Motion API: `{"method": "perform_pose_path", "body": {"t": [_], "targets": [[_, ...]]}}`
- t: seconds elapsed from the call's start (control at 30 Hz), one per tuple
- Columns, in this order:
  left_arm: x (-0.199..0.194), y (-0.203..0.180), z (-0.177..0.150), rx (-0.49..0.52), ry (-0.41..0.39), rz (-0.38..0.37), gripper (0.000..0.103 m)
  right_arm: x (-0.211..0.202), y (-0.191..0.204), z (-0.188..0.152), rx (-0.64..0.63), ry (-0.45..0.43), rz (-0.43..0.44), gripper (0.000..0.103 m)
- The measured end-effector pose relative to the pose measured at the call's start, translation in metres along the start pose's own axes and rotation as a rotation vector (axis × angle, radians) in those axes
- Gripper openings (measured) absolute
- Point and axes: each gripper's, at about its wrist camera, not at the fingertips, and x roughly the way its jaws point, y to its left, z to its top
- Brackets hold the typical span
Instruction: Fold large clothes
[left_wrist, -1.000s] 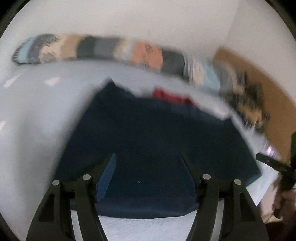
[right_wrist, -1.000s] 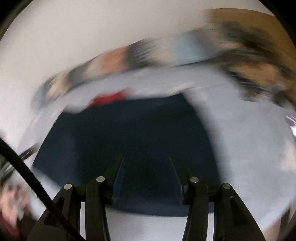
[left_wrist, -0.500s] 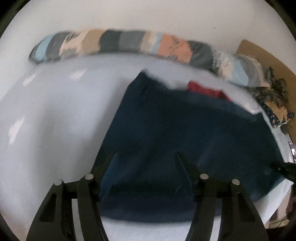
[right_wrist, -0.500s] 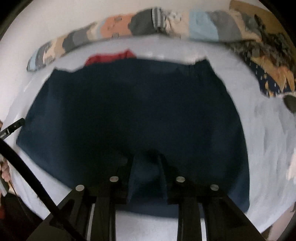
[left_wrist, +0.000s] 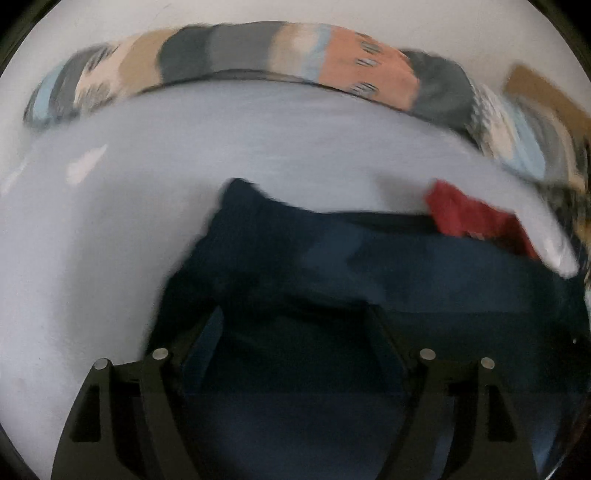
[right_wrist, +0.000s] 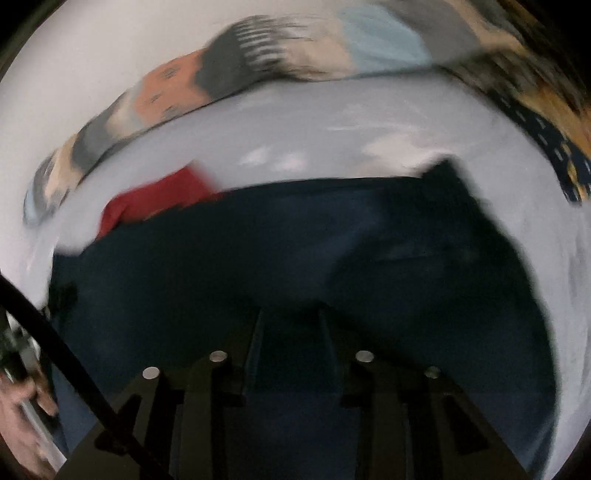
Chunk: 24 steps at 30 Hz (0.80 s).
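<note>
A large navy garment lies spread on a pale sheet, and both views are blurred. My left gripper hovers low over its near left part. Its jaws stand wide and are opening, with the cloth under them and nothing pinched. In the right wrist view the same navy garment fills the lower half. My right gripper has narrow jaws that are closing on a raised bunch of the navy cloth, from which folds run outward.
A red cloth pokes out past the garment's far edge. A long patchwork bolster lines the wall behind. Dark patterned fabric lies at the right. A hand and a black cable show at lower left.
Both grippers have dropped closer to the navy garment, which now fills more of each view. The right jaws have narrowed around the cloth and the left jaws have widened.
</note>
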Motion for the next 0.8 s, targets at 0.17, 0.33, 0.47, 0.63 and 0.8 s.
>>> {"method": "perform_pose_path", "body": {"t": [0.17, 0.33, 0.47, 0.63, 0.8], "targets": [[-0.01, 0.02, 0.008, -0.065, 0.012, 0.005, 0.078, -0.022, -0.068, 0.011, 0.169, -0.011, -0.115, 0.018], [-0.051, 0.015, 0.004, -0.114, -0.037, 0.019, 0.078, -0.049, -0.034, 0.0, 0.078, -0.041, -0.096, 0.034], [-0.084, -0.008, -0.011, -0.079, -0.065, 0.005, 0.078, -0.062, 0.029, -0.027, -0.089, -0.008, 0.021, 0.036], [-0.097, -0.023, -0.047, -0.027, -0.004, 0.007, 0.078, -0.066, 0.089, -0.072, -0.223, 0.055, 0.128, 0.043], [-0.086, -0.016, -0.082, 0.01, 0.099, 0.112, 0.079, -0.043, 0.089, -0.099, -0.244, 0.184, 0.098, 0.048]]}}
